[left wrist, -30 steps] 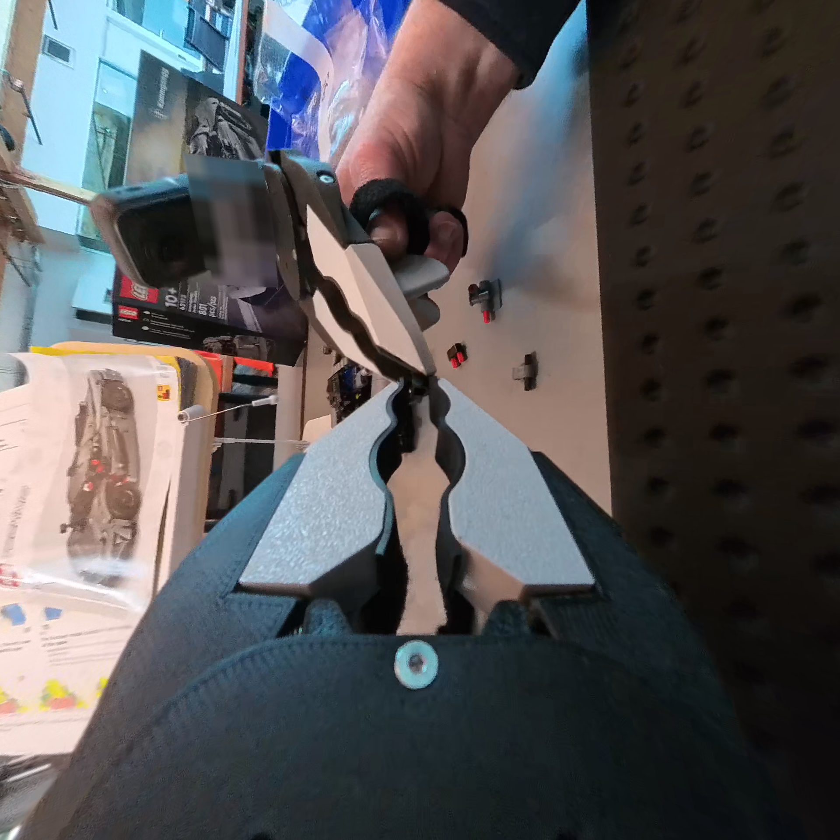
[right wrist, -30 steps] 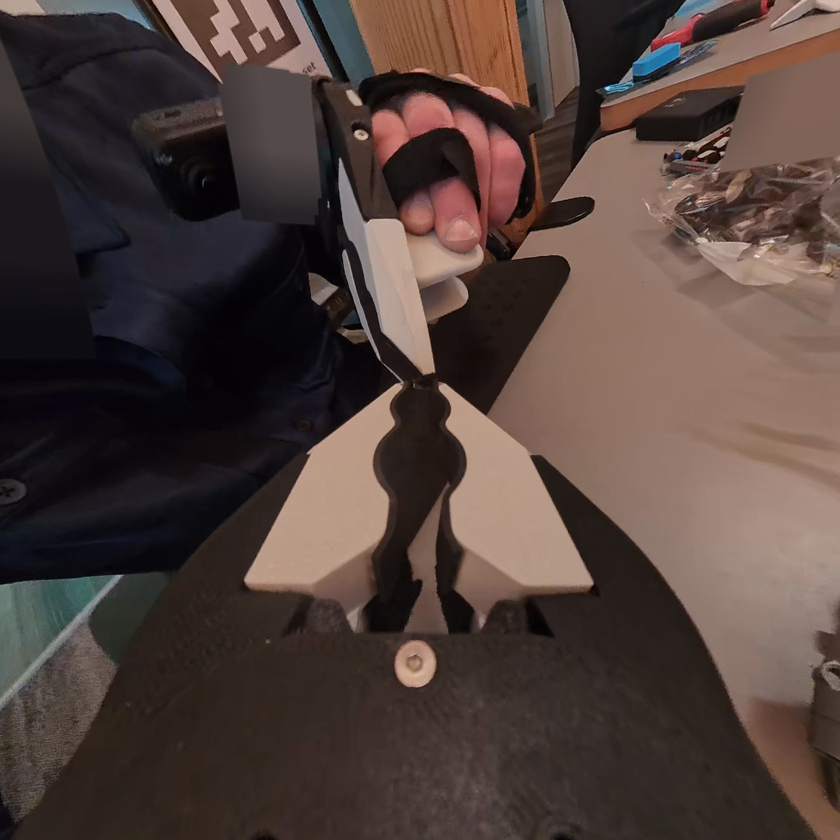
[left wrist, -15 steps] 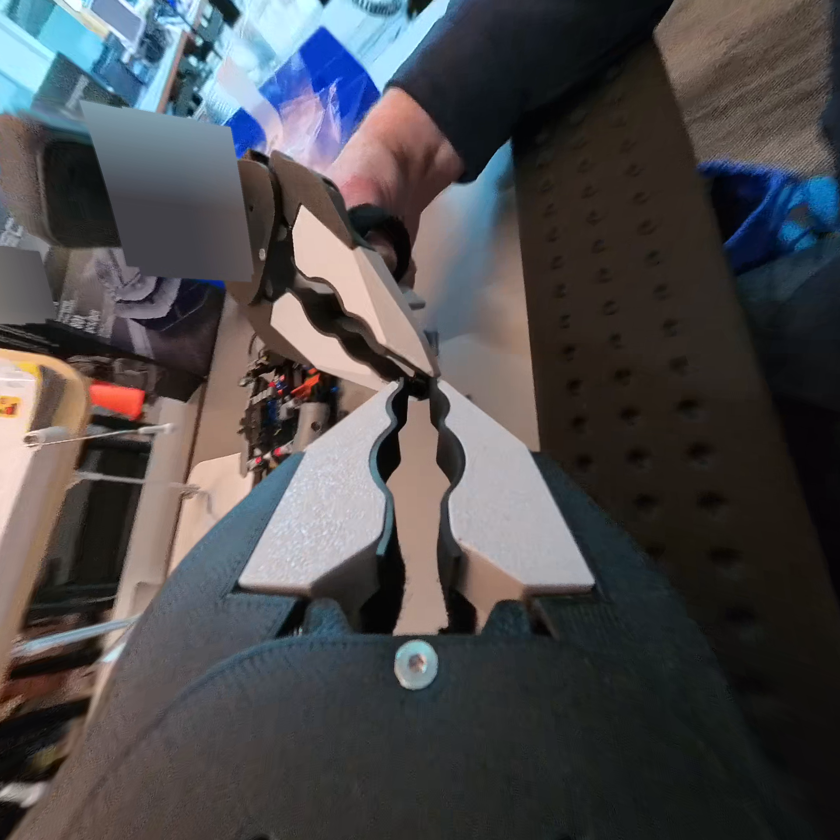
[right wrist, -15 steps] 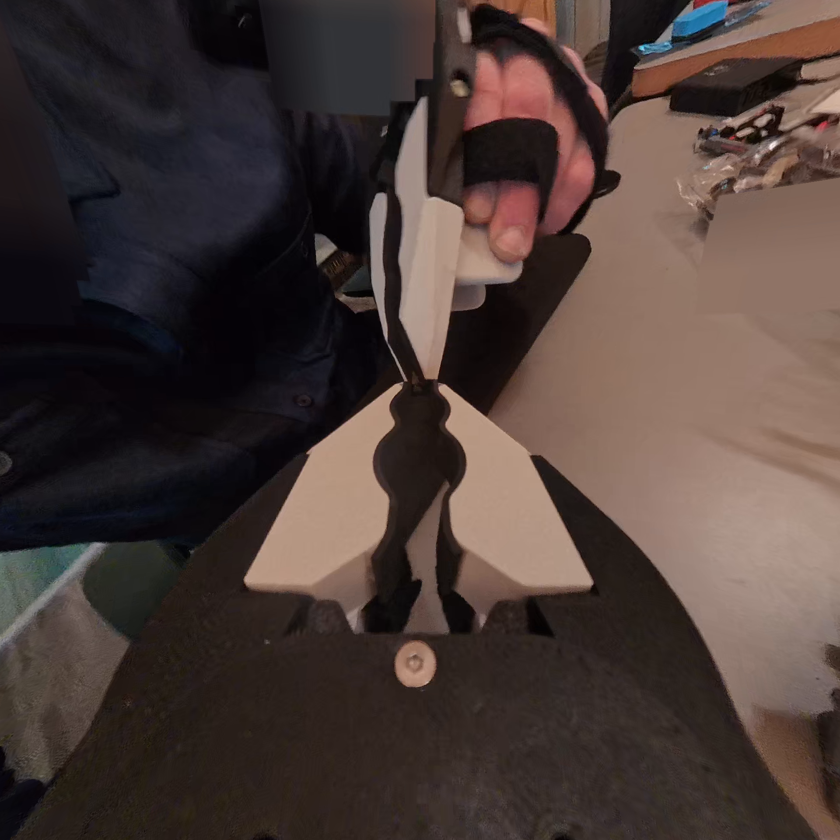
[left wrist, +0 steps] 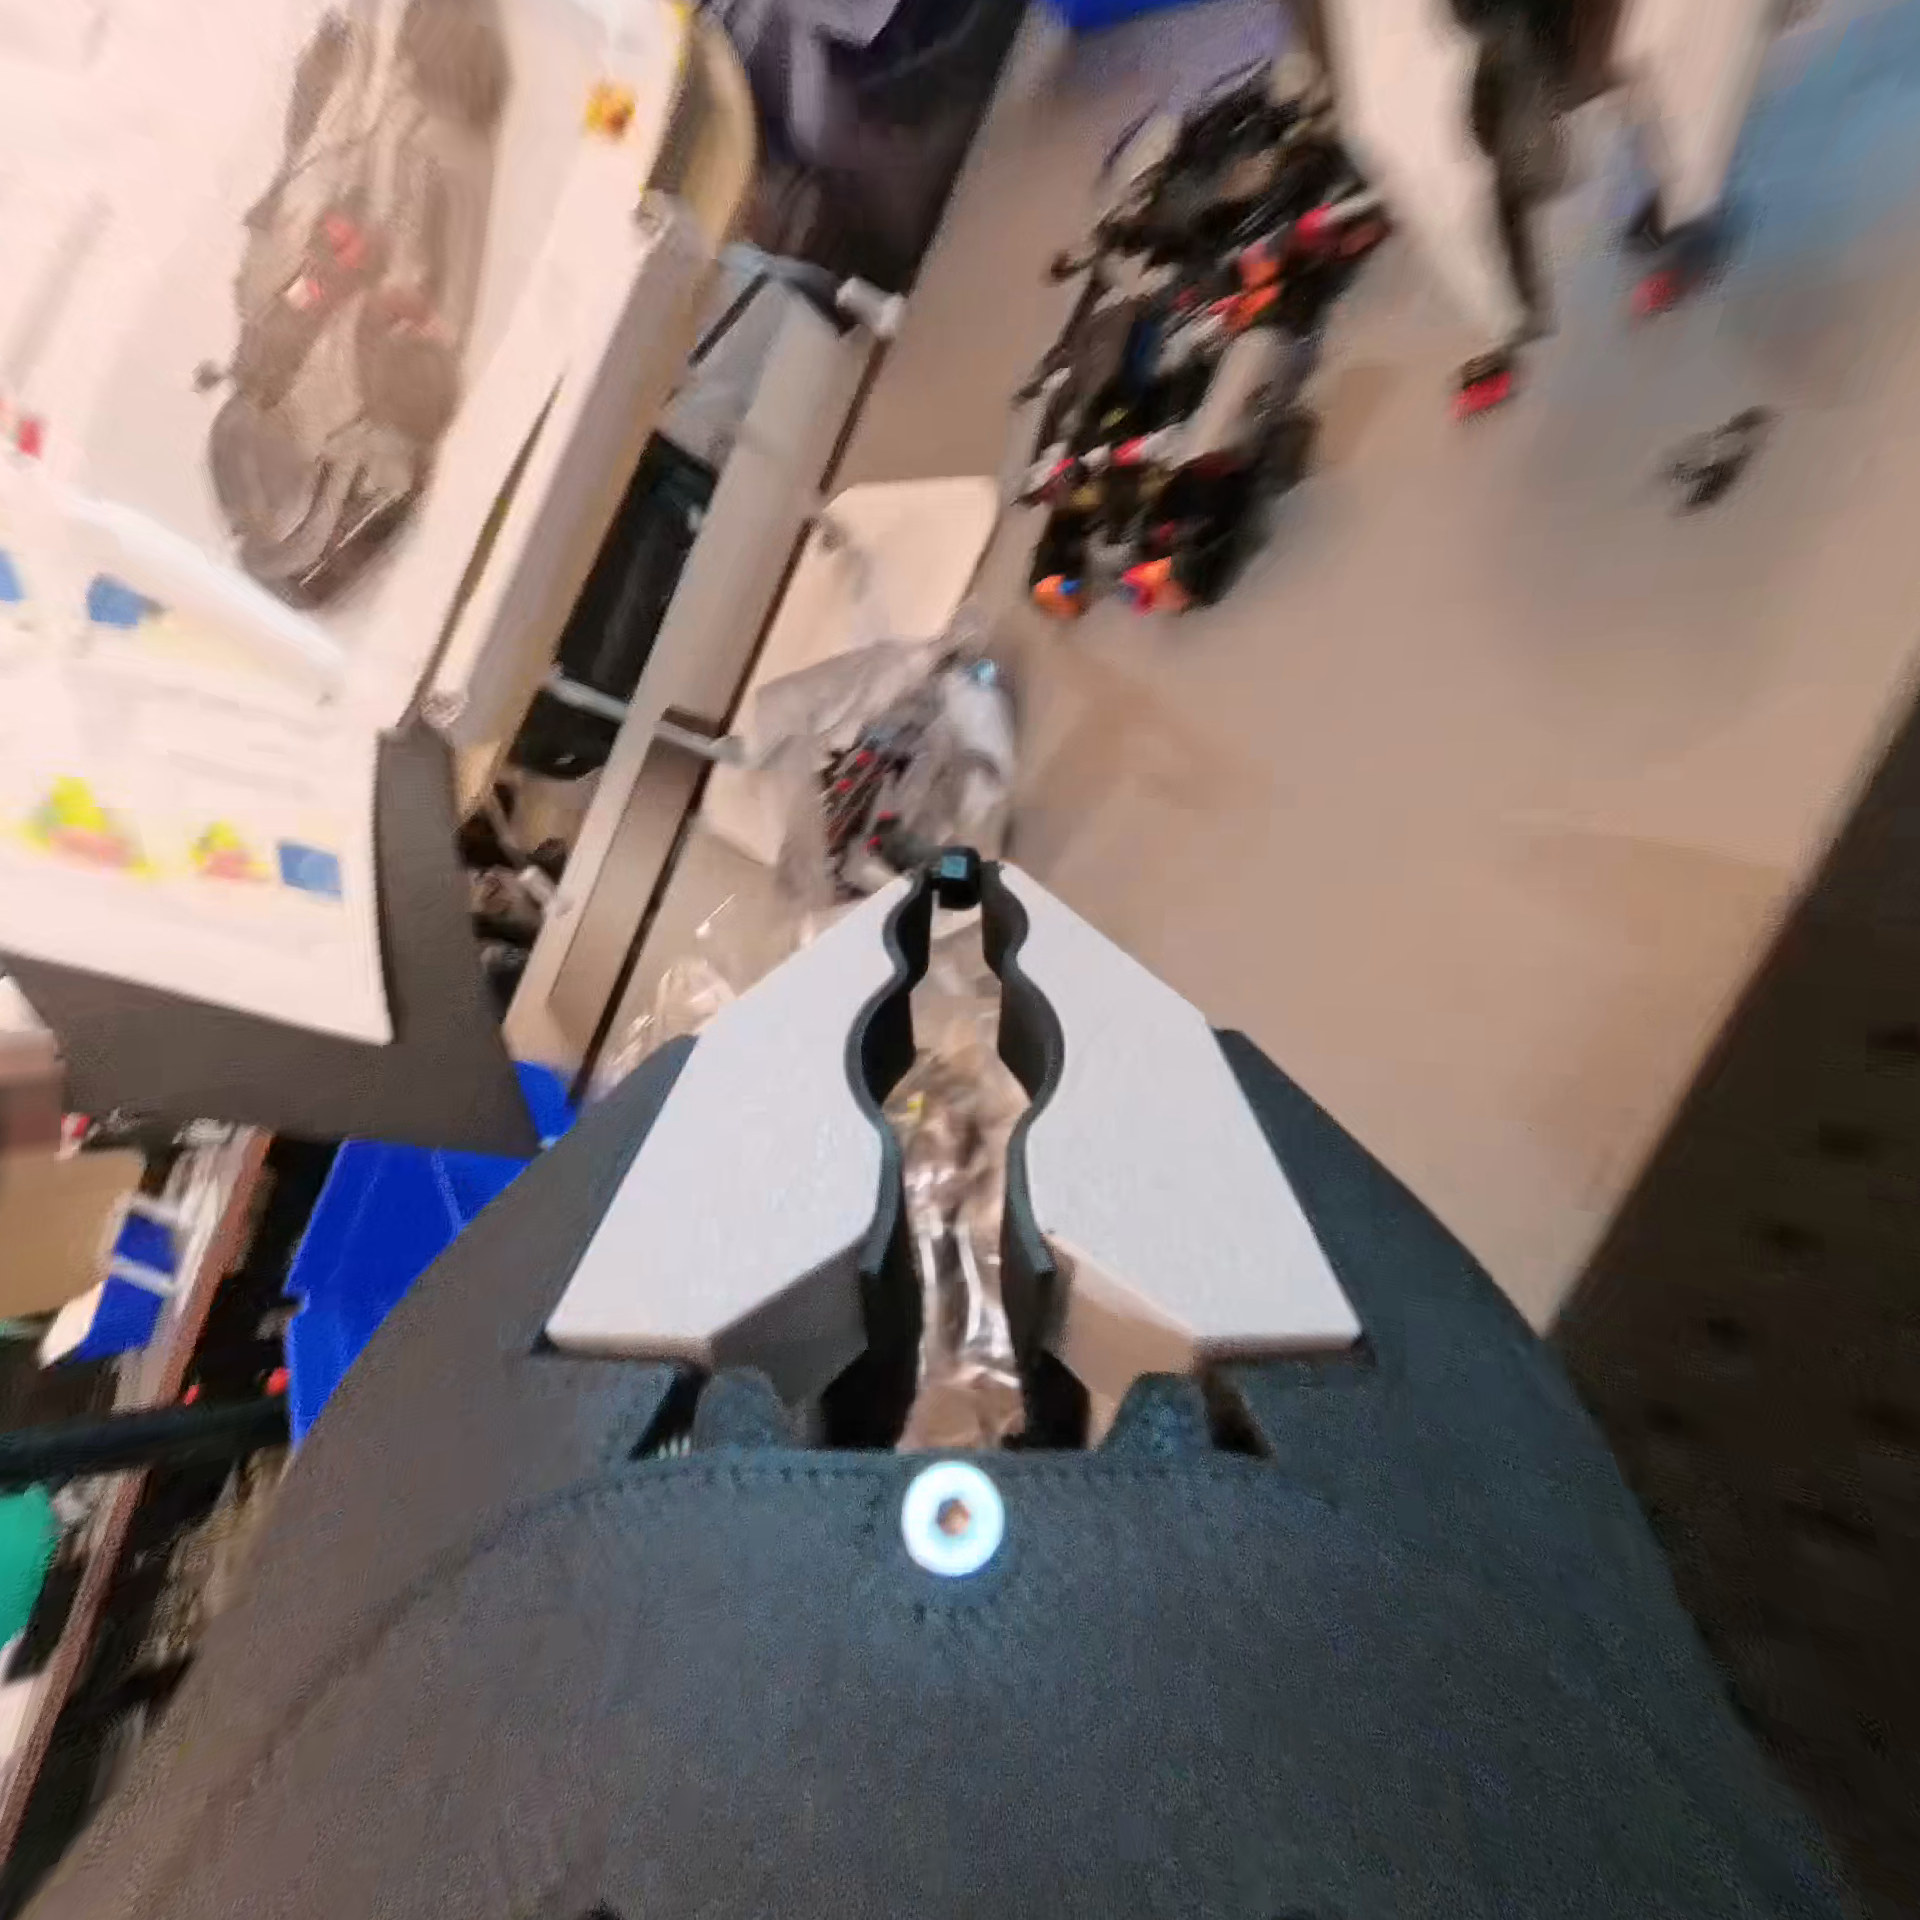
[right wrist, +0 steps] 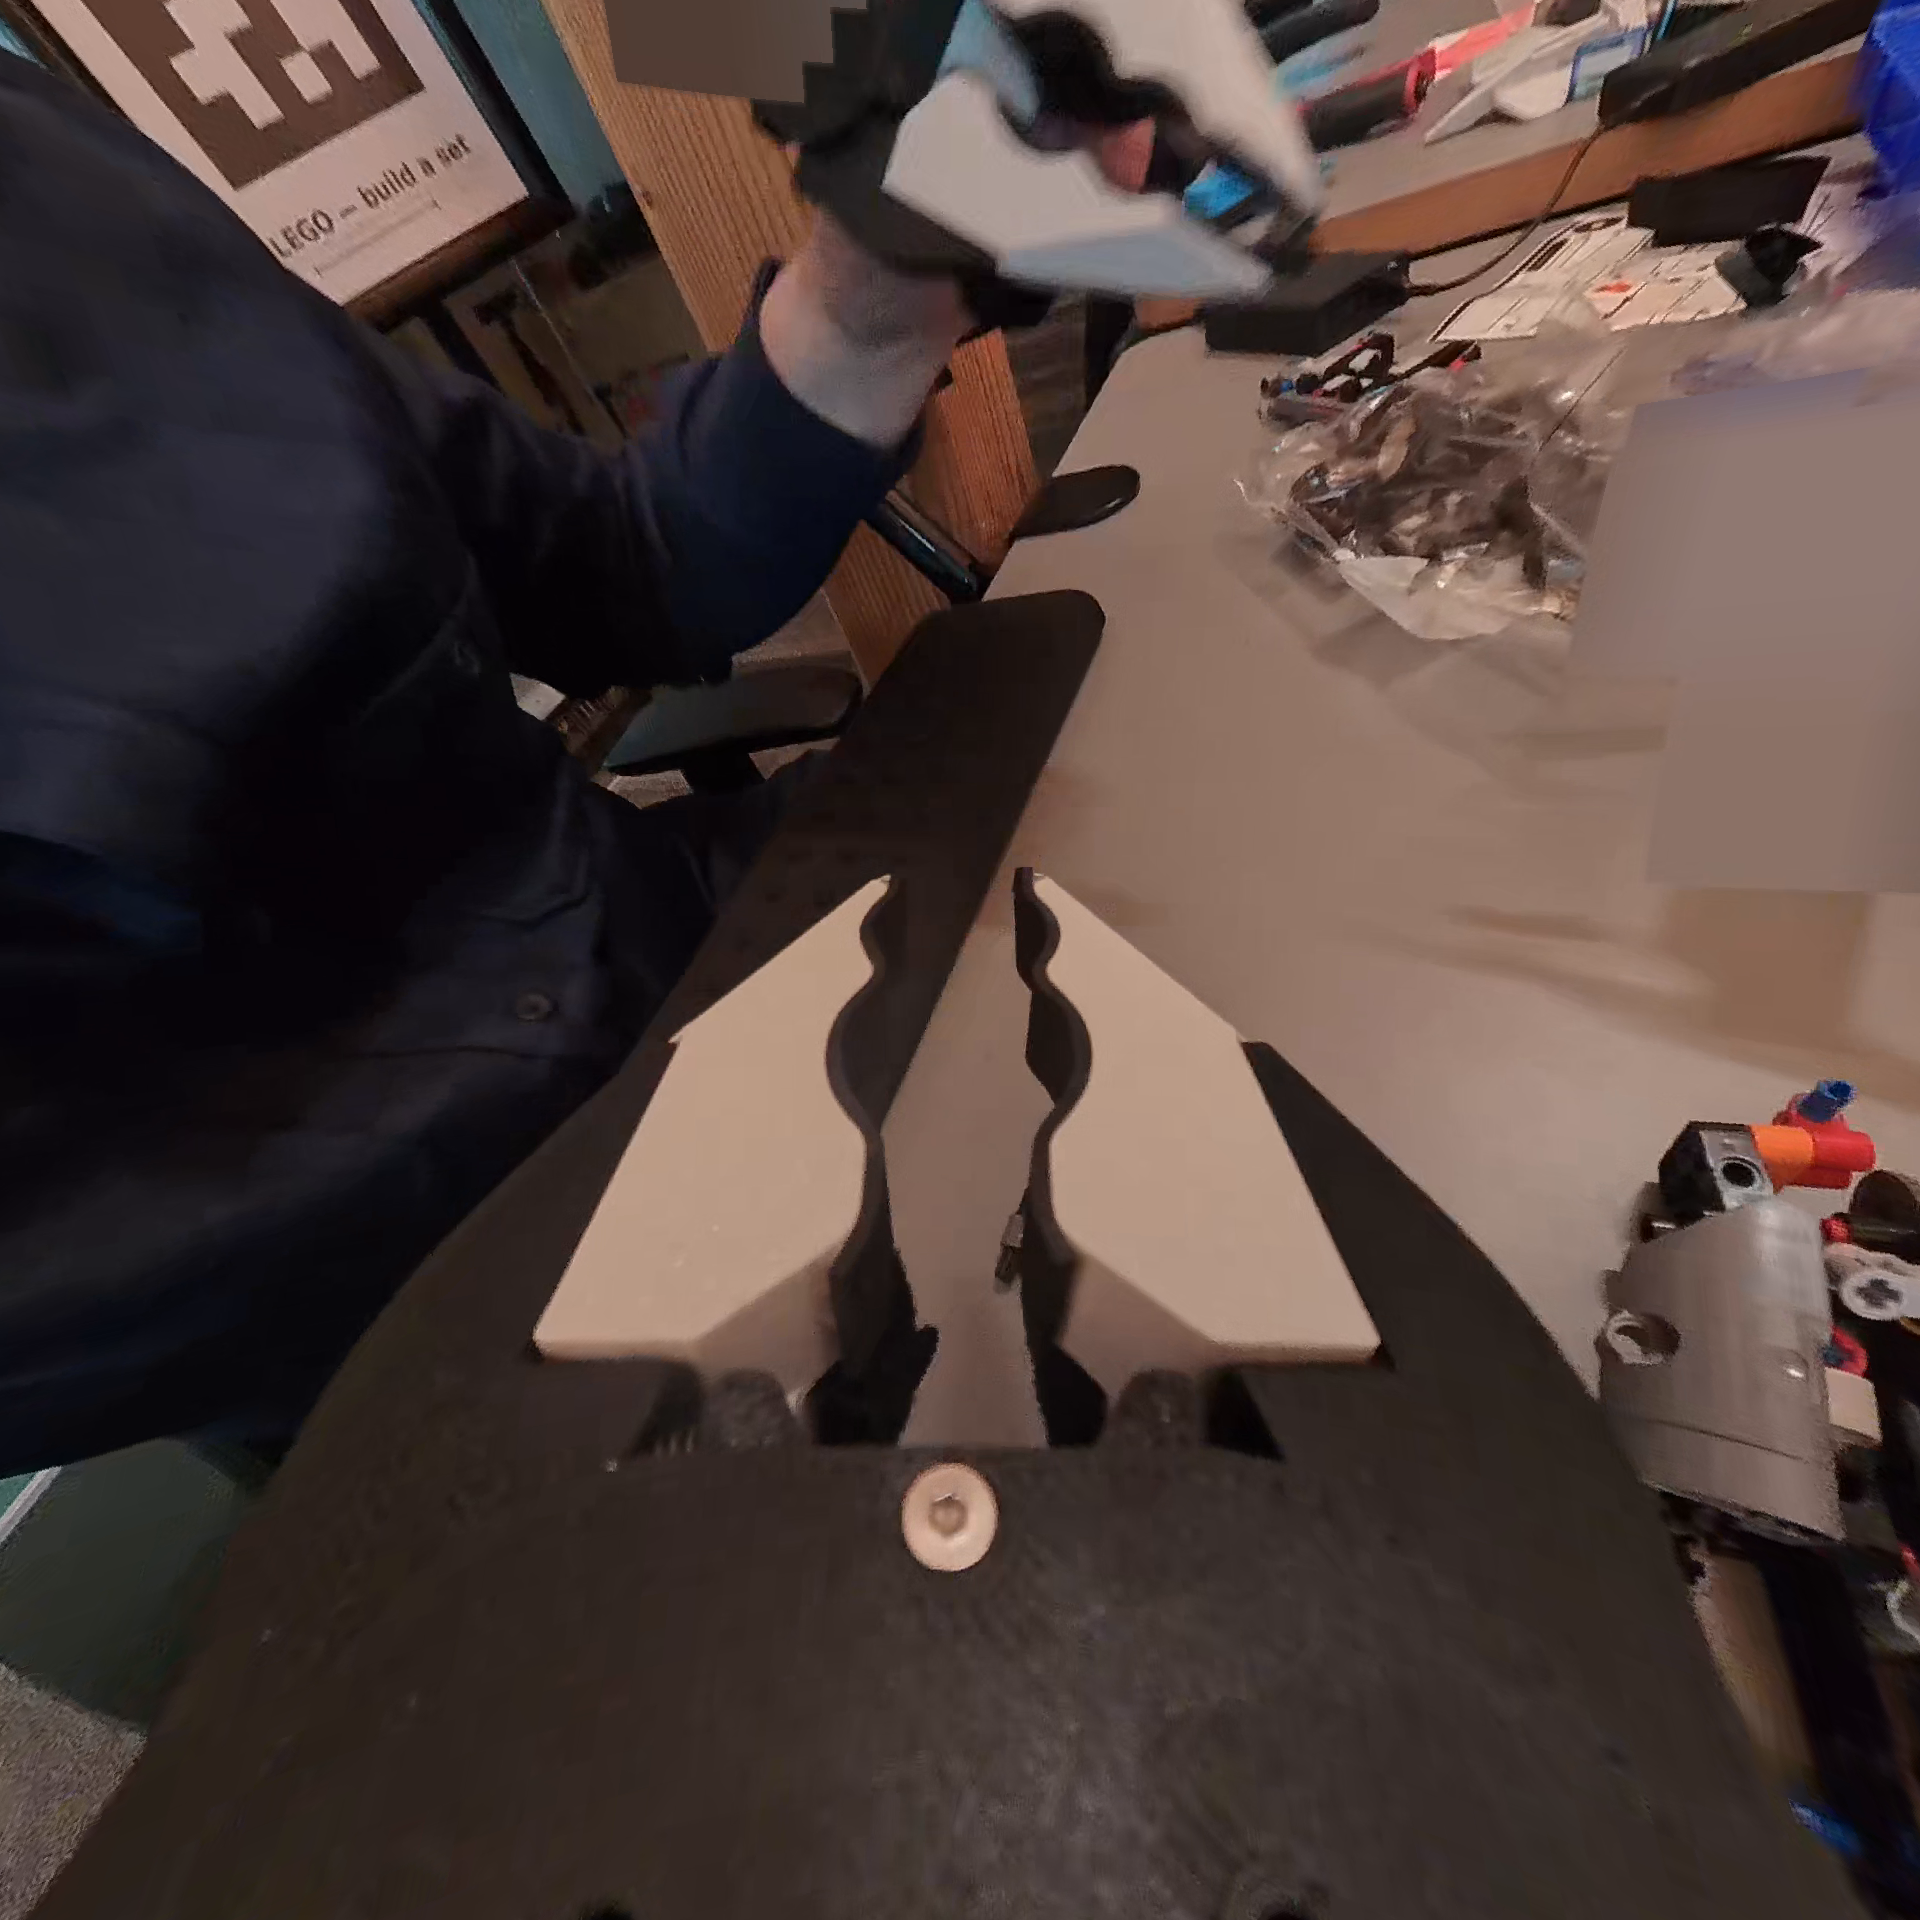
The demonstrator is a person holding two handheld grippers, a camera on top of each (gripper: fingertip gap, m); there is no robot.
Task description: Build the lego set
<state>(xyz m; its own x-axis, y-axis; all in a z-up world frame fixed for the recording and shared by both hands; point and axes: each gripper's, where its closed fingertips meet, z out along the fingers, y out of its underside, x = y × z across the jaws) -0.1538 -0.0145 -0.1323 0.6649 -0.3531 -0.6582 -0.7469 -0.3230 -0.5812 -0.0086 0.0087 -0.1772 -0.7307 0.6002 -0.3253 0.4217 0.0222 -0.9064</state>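
Clamped at their very tips, my left jaws hold a small black piece (left wrist: 956, 865), with my left gripper (left wrist: 956, 883) raised above the counter (left wrist: 1455, 727). My right jaws stand apart with nothing between them; my right gripper (right wrist: 954, 883) hangs over the near edge of the counter, above a black perforated board (right wrist: 966, 717) that lies along that edge.

From the left wrist view, blurred by motion, the partly built model (left wrist: 1174, 416), black with red and orange bits, sits on the counter well beyond the piece I hold. A few loose small parts (left wrist: 1486, 379) lie to its right. Just past my left fingertips is a clear bag of pieces (left wrist: 904, 758), and off to the left stands the instruction booklet (left wrist: 208, 416), open, with a picture of a dark car on it. A blue bin (left wrist: 384, 1236) shows low on the left.

From the right wrist view, my left gripper (right wrist: 1081, 177) appears high up and blurred, held in a hand (right wrist: 862, 322) with a dark blue sleeve (right wrist: 520, 499). Another clear bag of dark pieces (right wrist: 1444, 509) rests farther along the counter. At the right edge lies the model's grey and black end (right wrist: 1756, 1340), with an orange and red pin sticking up, near my right gripper but apart from it.
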